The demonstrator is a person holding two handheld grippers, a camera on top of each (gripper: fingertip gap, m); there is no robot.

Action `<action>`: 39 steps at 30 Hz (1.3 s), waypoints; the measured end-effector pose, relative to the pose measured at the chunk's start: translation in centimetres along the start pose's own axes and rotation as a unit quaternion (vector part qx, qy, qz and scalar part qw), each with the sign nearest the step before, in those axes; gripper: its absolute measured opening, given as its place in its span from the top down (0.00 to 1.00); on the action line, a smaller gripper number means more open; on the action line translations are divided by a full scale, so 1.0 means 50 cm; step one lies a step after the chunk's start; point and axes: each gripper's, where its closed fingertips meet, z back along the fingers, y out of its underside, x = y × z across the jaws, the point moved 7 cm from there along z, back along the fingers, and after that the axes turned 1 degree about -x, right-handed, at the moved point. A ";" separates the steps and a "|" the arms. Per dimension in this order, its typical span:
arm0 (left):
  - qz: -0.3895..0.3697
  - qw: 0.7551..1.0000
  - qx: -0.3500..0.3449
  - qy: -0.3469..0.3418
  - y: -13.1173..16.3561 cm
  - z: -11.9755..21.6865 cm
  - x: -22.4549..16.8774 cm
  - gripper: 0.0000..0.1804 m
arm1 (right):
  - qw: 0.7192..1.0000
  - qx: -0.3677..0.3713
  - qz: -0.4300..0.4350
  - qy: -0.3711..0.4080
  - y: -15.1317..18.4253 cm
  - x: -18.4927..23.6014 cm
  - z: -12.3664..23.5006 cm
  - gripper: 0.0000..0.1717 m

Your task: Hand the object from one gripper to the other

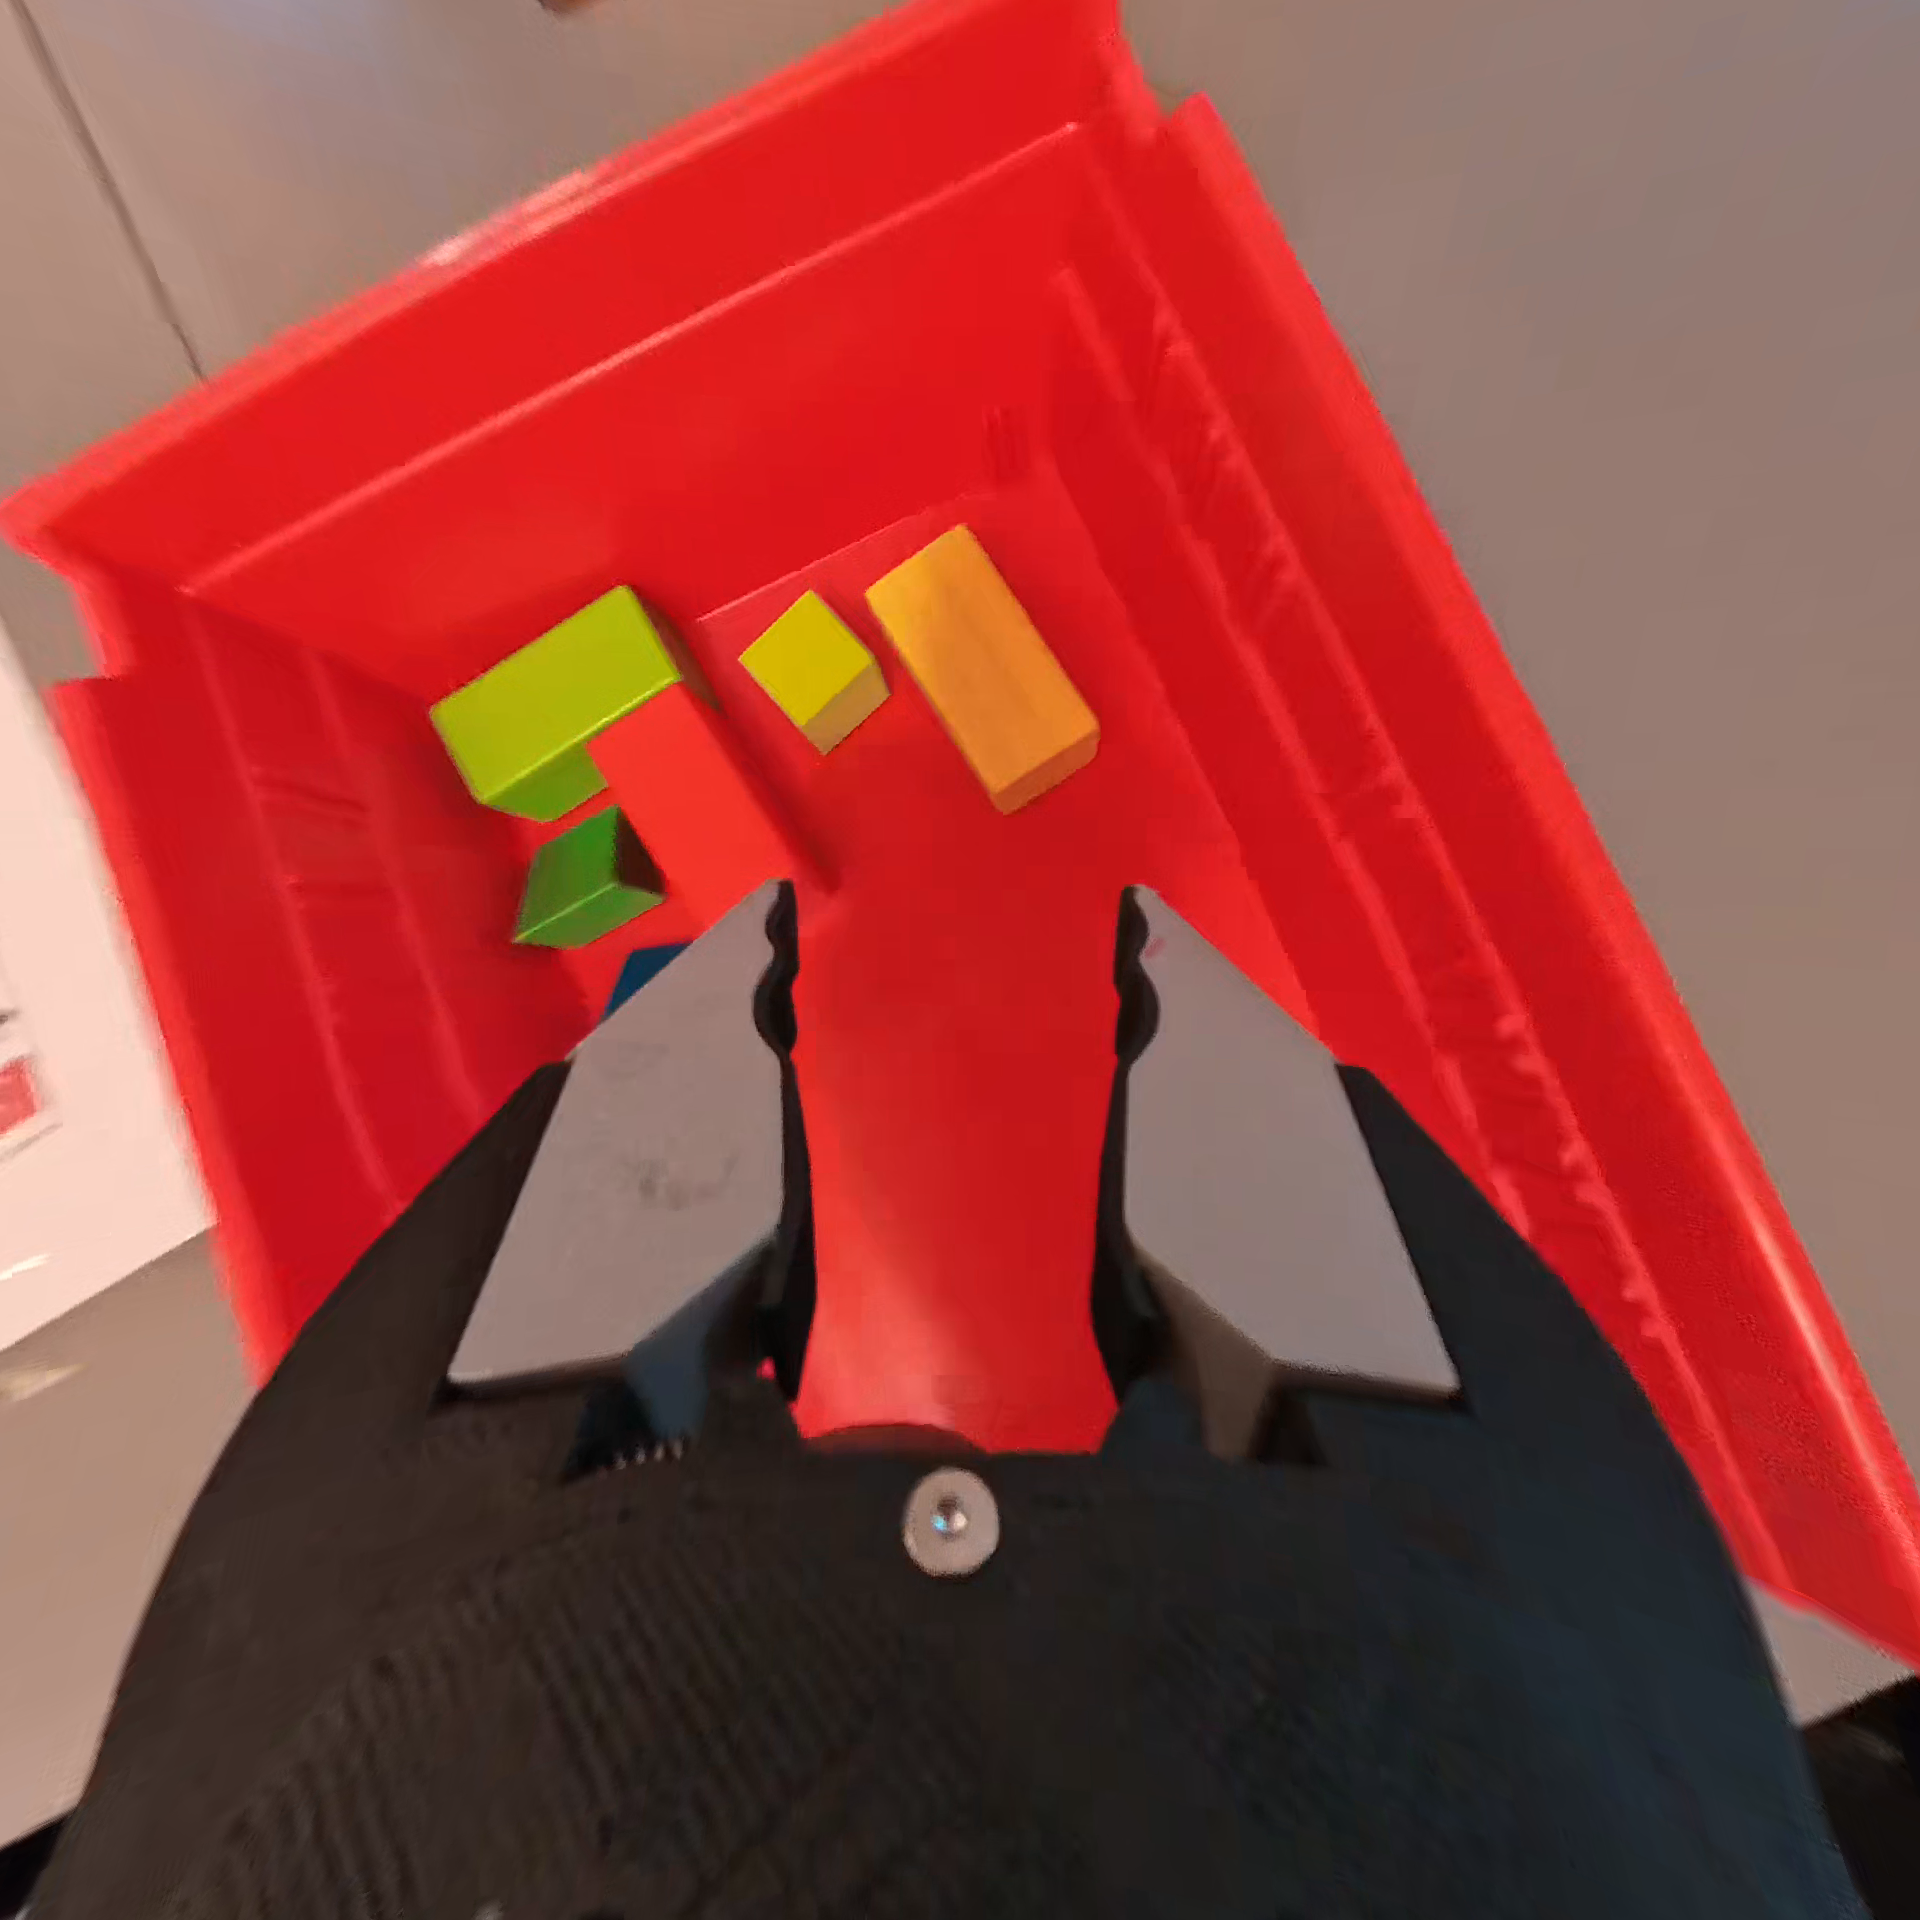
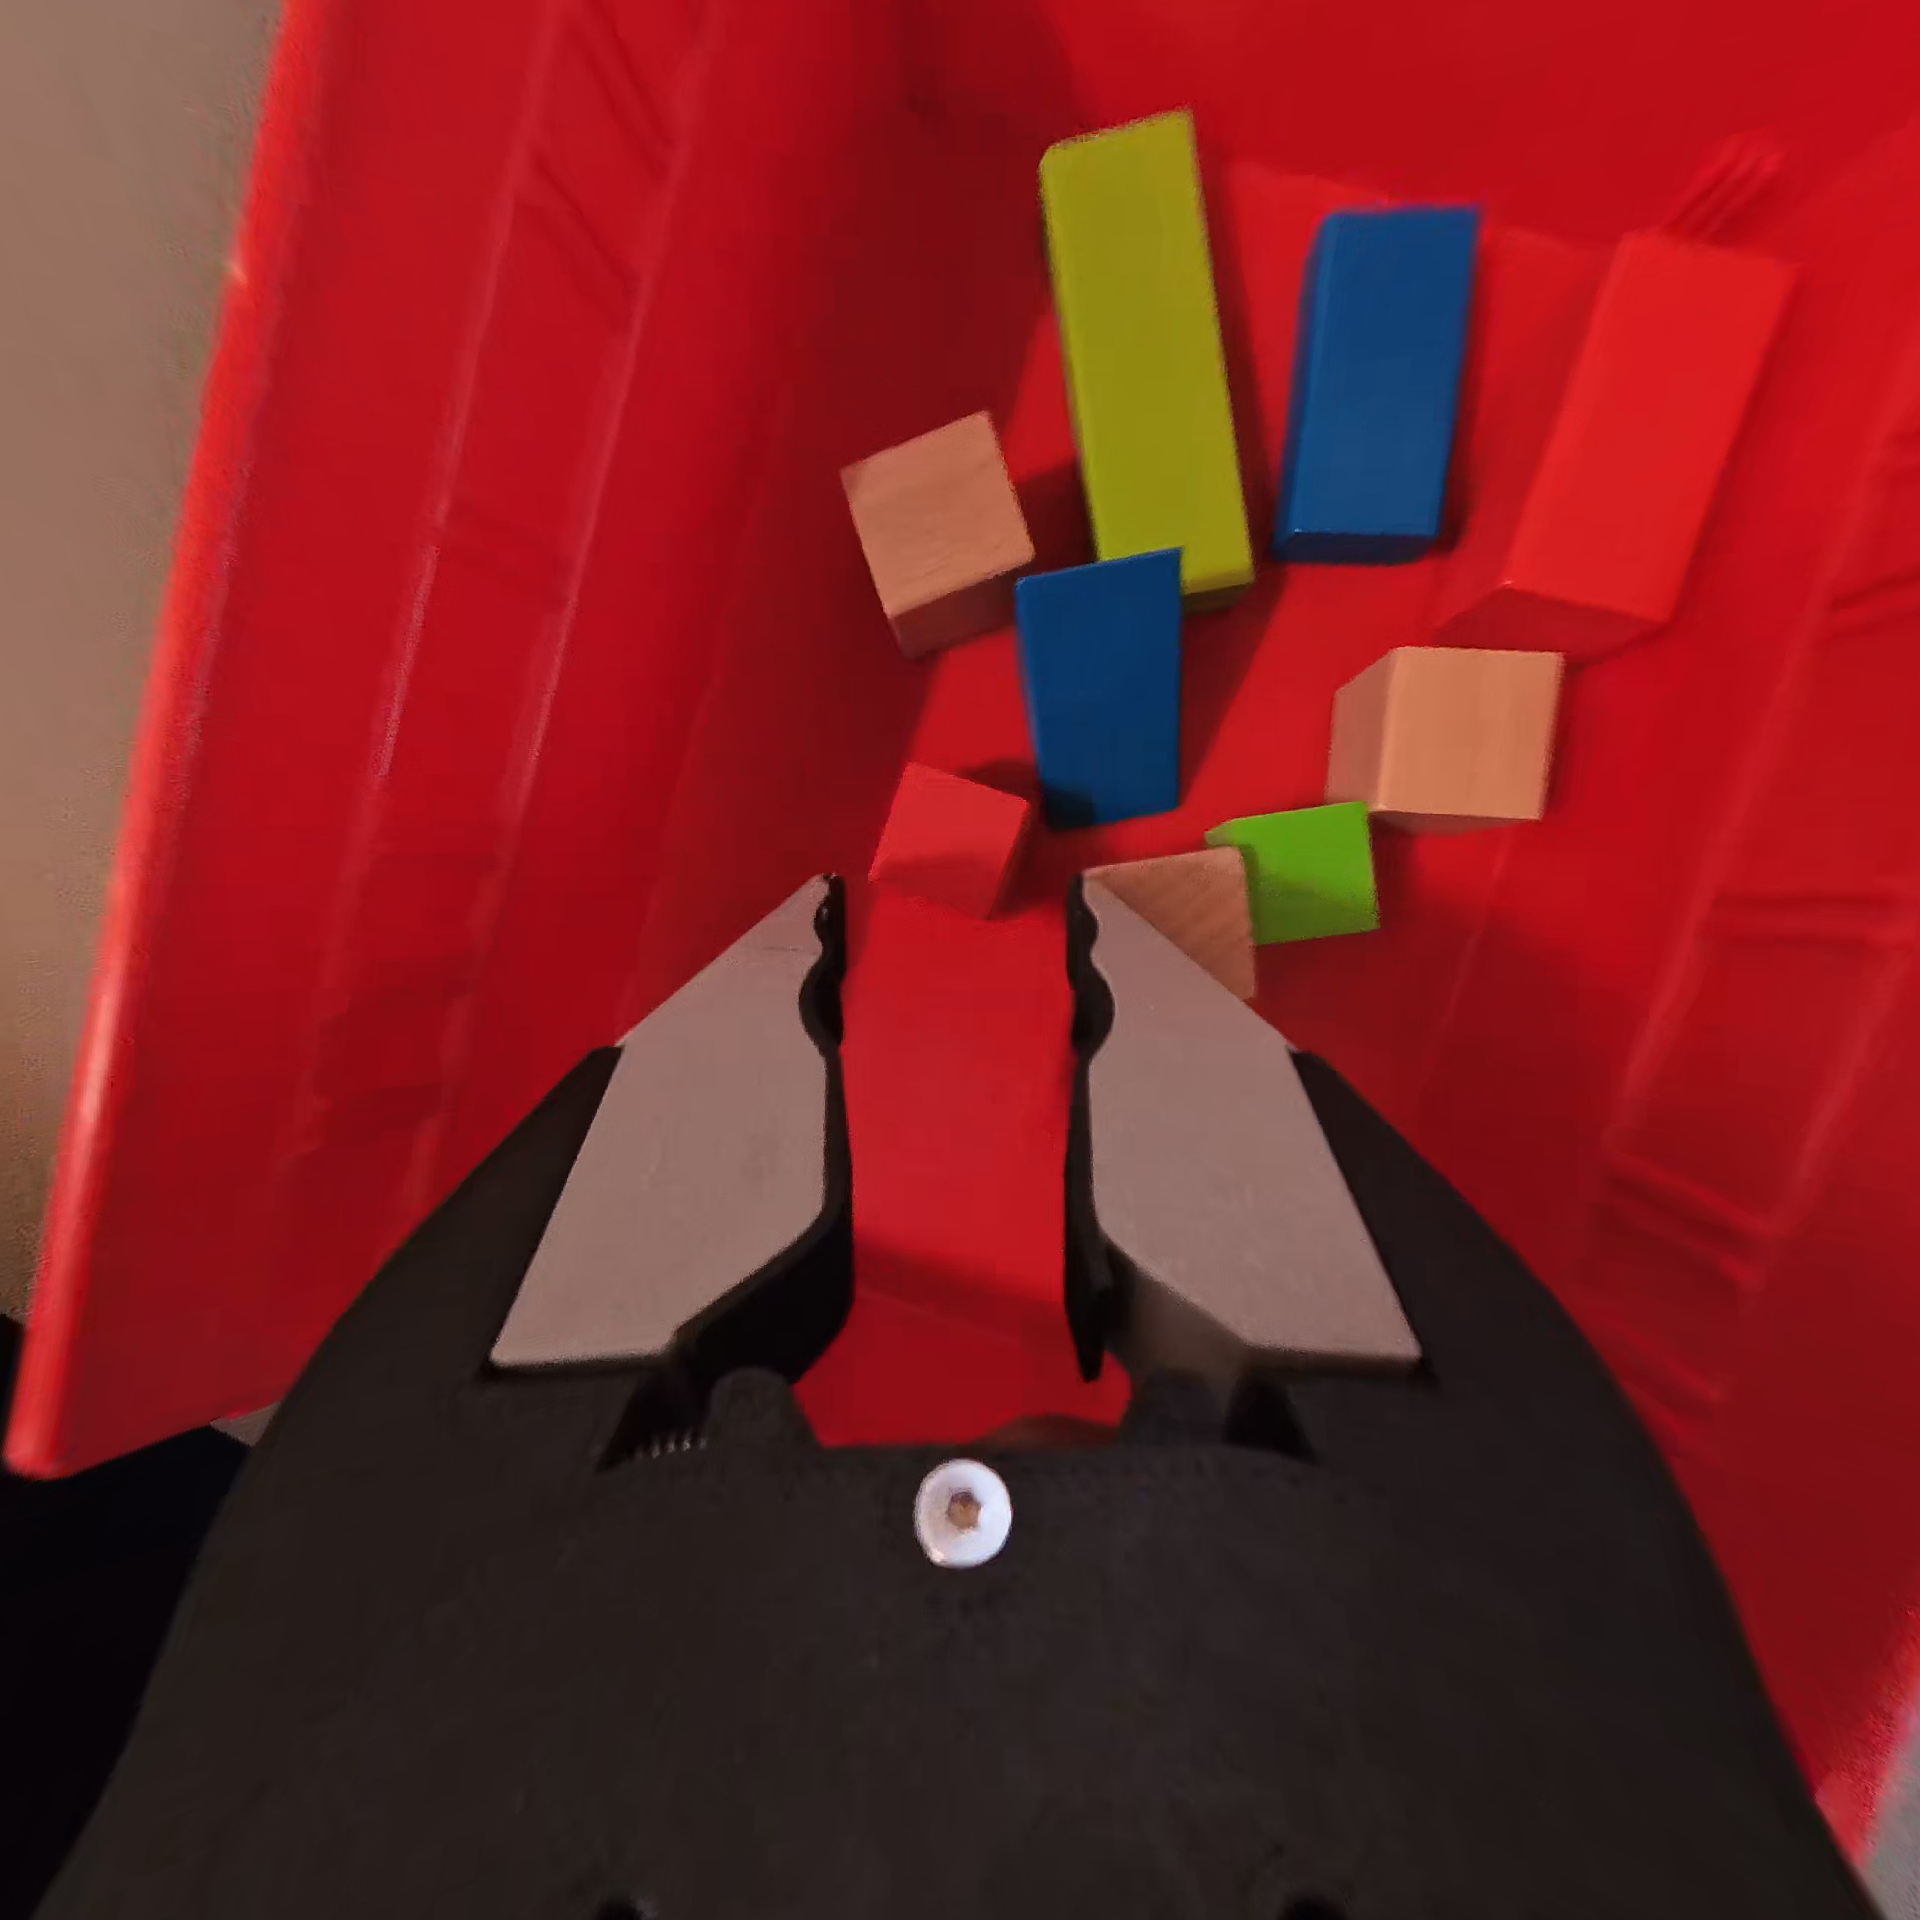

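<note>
Red bin [image 2: 520, 520]: red cube [image 2: 951, 852] prob. just beyond R claw [image 2: 951, 904].

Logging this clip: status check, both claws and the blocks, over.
Left claw open, empty, above red bin. Right claw open, empty, nearest small red cube. No block picked yet. Natural wood block beside right fingertip, crowding it.
</note>
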 end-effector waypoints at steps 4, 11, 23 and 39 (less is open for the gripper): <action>0.092 0.995 0.020 0.038 -0.019 -0.081 0.013 0.65 | 0.998 -0.060 -0.025 0.022 -0.020 -0.009 0.064 0.73; 0.144 0.985 0.070 0.056 -0.025 -0.160 0.002 0.68 | 0.992 -0.120 -0.004 0.035 -0.049 0.022 0.141 0.71; 0.072 0.996 0.028 0.035 -0.043 -0.170 -0.011 0.83 | 0.985 -0.145 0.095 -0.024 -0.055 0.143 0.150 0.71; -0.262 0.901 -0.343 -0.030 -0.189 0.171 -0.500 0.83 | 0.868 -0.271 0.082 -0.407 -0.254 0.530 0.123 0.57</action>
